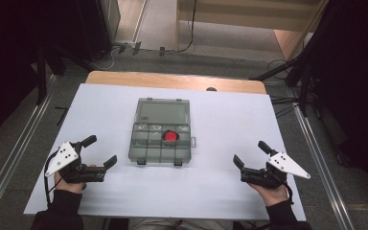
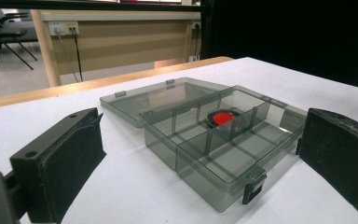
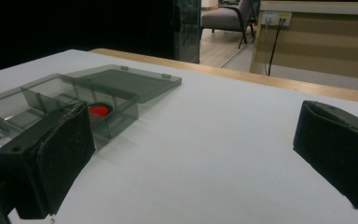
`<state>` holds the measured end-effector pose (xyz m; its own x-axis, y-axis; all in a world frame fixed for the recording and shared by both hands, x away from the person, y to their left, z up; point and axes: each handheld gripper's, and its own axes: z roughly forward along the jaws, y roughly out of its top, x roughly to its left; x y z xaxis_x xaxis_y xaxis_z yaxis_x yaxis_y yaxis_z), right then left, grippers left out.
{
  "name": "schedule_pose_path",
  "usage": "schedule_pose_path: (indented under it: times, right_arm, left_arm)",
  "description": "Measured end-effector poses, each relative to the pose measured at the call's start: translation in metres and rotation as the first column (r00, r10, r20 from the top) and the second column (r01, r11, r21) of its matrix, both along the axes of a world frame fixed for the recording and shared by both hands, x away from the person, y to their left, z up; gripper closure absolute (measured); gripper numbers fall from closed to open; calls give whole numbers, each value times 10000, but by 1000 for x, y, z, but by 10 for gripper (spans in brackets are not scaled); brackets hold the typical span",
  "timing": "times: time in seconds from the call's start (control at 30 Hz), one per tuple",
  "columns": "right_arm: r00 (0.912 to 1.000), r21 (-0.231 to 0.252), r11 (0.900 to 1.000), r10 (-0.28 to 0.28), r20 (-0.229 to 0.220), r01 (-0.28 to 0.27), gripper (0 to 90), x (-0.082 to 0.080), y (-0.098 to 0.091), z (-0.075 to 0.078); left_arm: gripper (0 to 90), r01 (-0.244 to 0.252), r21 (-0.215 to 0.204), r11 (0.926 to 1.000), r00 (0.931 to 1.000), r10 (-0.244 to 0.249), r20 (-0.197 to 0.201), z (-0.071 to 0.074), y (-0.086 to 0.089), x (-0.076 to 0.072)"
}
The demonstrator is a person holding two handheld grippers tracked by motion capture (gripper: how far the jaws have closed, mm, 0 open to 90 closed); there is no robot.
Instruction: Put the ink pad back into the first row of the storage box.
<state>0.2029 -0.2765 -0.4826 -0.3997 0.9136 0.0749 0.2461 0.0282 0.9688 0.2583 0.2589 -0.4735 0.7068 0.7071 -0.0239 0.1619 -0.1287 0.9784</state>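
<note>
Item: smoke-grey compartment box (image 1: 162, 135), clear plastic, lid (image 1: 164, 112) swung fully open and lying flat on the tabletop (image 1: 220, 191) behind the tray. Position: centre of the white tabletop, between the two tools, well apart from both. Two dark latches (image 1: 141, 162) hang at the near edge of the tray.

Contents: one red round piece (image 1: 170, 137) on a dark base, seated in a compartment of the row next to the hinge, right of centre as the high view shows it. The remaining compartments look empty, though the tinted walls hide some corners.

Left tool (image 1: 99, 151): held in the person's left hand at the near left of the tabletop, jaws spread wide, gripping nothing. In the left gripper view the box (image 2: 214, 140) sits framed between its two black jaws, farther off.

Right tool (image 1: 250, 153): held at the near right, jaws likewise wide apart and empty. In the right gripper view the box (image 3: 65, 100) lies off to the left, the red piece (image 3: 98, 110) just visible past the left jaw.

Step in hand (judged): start or rest pose; no approach to the box is under way.

Next move (judged): either closing the lid or lifting out the red piece. Closing calls for one tool to steady the tray while the other hooks the lid's far edge and swings it over; picking calls for a narrow, upright entry between the dividers.
</note>
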Motion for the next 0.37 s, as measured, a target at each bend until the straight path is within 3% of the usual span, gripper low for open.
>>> schedule_pose_path:
  times: [0.13, 0.2, 0.37]
  right_arm:
    - [10000, -137, 9999, -46, 11, 47, 0, -5, -4, -14]
    - [9997, -193, 9998, -51, -229, 47, 0, -5, -5, -21]
    - [9997, -214, 9997, -130, -188, 126, 0, -7, -7, -21]
  left_arm:
    - [0, 25, -24, 10000, 10000, -25, -1, 0, -2, 0]
    - [0, 78, -23, 10000, 10000, -78, -10, 0, -2, 1]
    - [0, 85, -65, 9999, 10000, -85, -7, 0, -2, 1]
